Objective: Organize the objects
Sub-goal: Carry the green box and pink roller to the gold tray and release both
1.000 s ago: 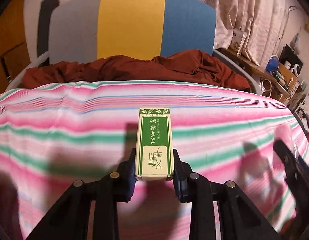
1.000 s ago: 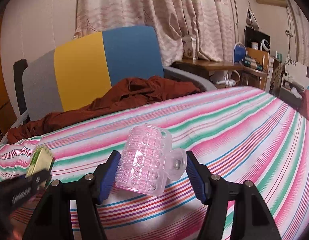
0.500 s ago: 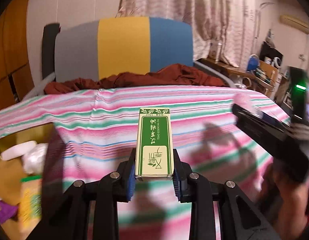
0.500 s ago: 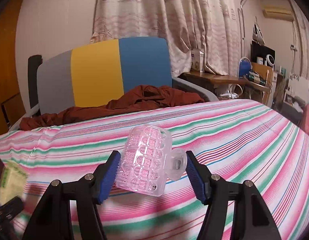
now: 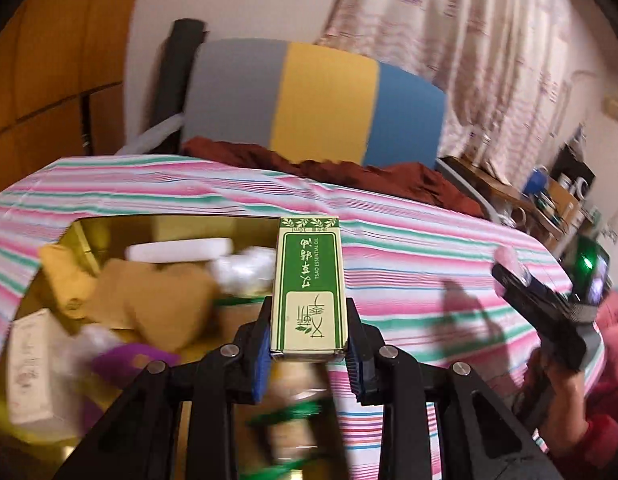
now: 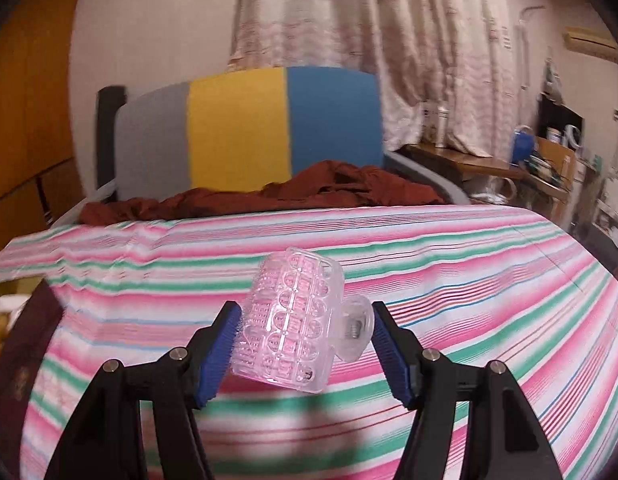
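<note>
Over the bin point(image 5: 89, 232) at the bed's point(image 5: 409, 248) left edge, the left gripper point(image 5: 307, 354) clamps the green carton point(image 5: 307, 284) by its long sides; light, crushable card. The right gripper point(image 6: 305, 344) pinches a clear roller point(image 6: 293, 320) above the bed; stiff, slippery plastic.

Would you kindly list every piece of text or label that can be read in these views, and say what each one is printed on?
"TSAO ESSENTIAL OIL": runs along the green carton clamped in the left gripper.
"10ml": near the carton's far end, small and upside down, just readable.
Large Chinese characters on the carton: visible, but I cannot transcribe them reliably.
White box in the storage bin: printing too blurred to read.
Clear pink hair clip in the right gripper: no text.
</note>
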### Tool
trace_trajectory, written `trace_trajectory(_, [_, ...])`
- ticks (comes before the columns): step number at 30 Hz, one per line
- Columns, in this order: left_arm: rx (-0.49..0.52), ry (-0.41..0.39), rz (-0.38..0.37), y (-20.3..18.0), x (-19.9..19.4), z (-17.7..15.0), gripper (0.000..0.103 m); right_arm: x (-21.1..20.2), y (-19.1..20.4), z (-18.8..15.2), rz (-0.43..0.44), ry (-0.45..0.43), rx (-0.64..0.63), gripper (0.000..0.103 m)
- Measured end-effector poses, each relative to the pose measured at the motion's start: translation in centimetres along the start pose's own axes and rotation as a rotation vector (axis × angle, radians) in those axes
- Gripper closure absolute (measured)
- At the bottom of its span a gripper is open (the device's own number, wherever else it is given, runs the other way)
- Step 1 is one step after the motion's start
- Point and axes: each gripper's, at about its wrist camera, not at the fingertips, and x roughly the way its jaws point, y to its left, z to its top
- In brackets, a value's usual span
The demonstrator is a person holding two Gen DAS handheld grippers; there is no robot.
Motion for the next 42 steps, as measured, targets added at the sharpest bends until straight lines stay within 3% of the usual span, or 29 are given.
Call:
trace_trajectory(2, [-0.033, -0.001, 0.024, 1.9, -0.2, 0.5, 0.072, -1.1, 1.4, -0.2, 0.051, 0.005, -0.010, 0.037])
trace_trajectory(9, [-0.204, 0.109, 0.077, 9.6, 1.6, 1.7, 0.072, -5.7, 6.4, -1.0, 0.280, 0.043, 0.021, 0.037])
trace_trajectory(16, [-0.306, 0.157, 0.112, 14.3, 3.1, 2.7, 0.072, -8.9, 11.7, -1.4, 0.453, 0.076, -0.010, 0.037])
trace_trajectory(17, [-0.315, 0.165, 0.116, 14.7, 3.3, 2.8, 0.070, -9.1, 12.6, -1.4, 0.480, 0.091, -0.018, 0.037])
trace_trajectory(20, [-0.362, 0.149, 0.119, 15.8, 3.2, 3.1, 0.041, -9.5, 14.5, -1.8, 0.535, 0.117, -0.051, 0.037])
trace_trajectory(22, [-0.378, 0.122, 0.120, 16.2, 2.5, 3.2, 0.032, -10.0, 15.9, -2.2, 0.557, 0.124, -0.085, 0.037])
trace_trajectory(24, [-0.375, 0.101, 0.154, 16.2, 1.7, 3.3, 0.022, -10.2, 17.1, -2.3, 0.582, 0.133, -0.109, 0.037])
trace_trajectory(29, [-0.344, 0.047, 0.202, 16.4, -1.6, 2.1, 0.012, -9.9, 19.9, -2.9, 0.635, 0.183, -0.152, 0.037])
trace_trajectory(34, [-0.236, -0.035, 0.347, 15.8, -6.0, 0.5, 0.000, -8.6, 22.3, -3.2, 0.670, 0.250, -0.178, 0.037])
trace_trajectory(38, [-0.179, -0.059, 0.475, 15.1, -8.6, -0.6, 0.000, -7.2, 24.7, -3.0, 0.659, 0.296, -0.194, 0.037])
trace_trajectory(42, [-0.173, -0.032, 0.478, 15.0, -9.5, -1.7, 0.000, -5.3, 27.0, -2.8, 0.650, 0.340, -0.209, 0.036])
